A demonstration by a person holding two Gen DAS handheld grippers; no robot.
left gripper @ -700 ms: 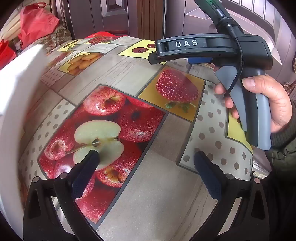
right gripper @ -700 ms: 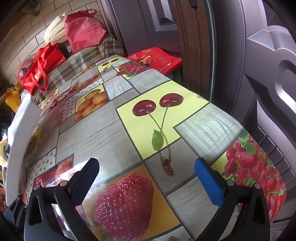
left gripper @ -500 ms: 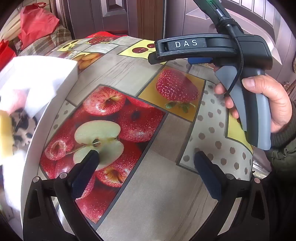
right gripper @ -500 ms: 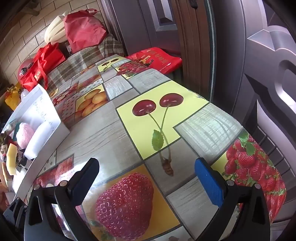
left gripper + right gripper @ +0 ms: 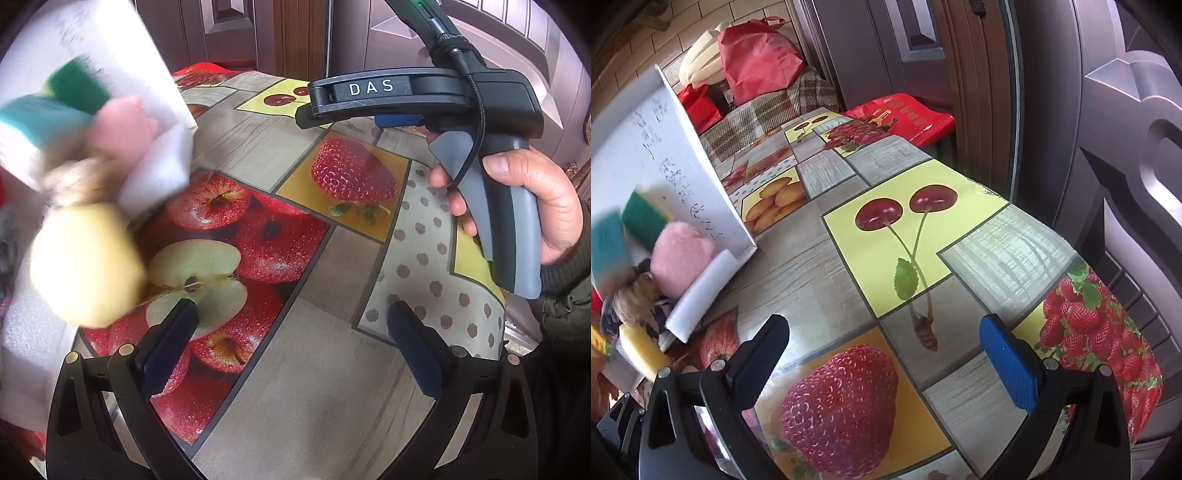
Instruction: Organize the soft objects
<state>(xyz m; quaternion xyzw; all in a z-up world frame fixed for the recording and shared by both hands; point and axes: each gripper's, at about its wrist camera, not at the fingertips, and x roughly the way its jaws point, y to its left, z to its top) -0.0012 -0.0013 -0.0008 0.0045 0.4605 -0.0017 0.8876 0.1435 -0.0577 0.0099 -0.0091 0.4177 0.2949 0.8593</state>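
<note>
1. Your left gripper: jaws spread wide, nothing btwn the pads, hanging over the fruit-print tablecloth at bottom centre of the left wrist view.
2. Your right gripper: also fully spread, empty, low centre of its own view, above the big strawberry print. In the left view your right hand wraps its grey handle at mid right.
3. White box: tipped on its side at the left edge of the right view, handwriting on its inner wall, open side facing the table.
4. Soft objs are spilling from it, lower left in the right view: pink puff, green sponge, teal sponge, white foam block, yellow sponge, brown furry item.
5. Left view: same pile is blurred at upper/mid left; yellow sponge looks closest, just beside your left finger. Can't tell if it's touching the cloth.
6. Bkgd, top left of right view: red bags on a plaid cover.
</note>
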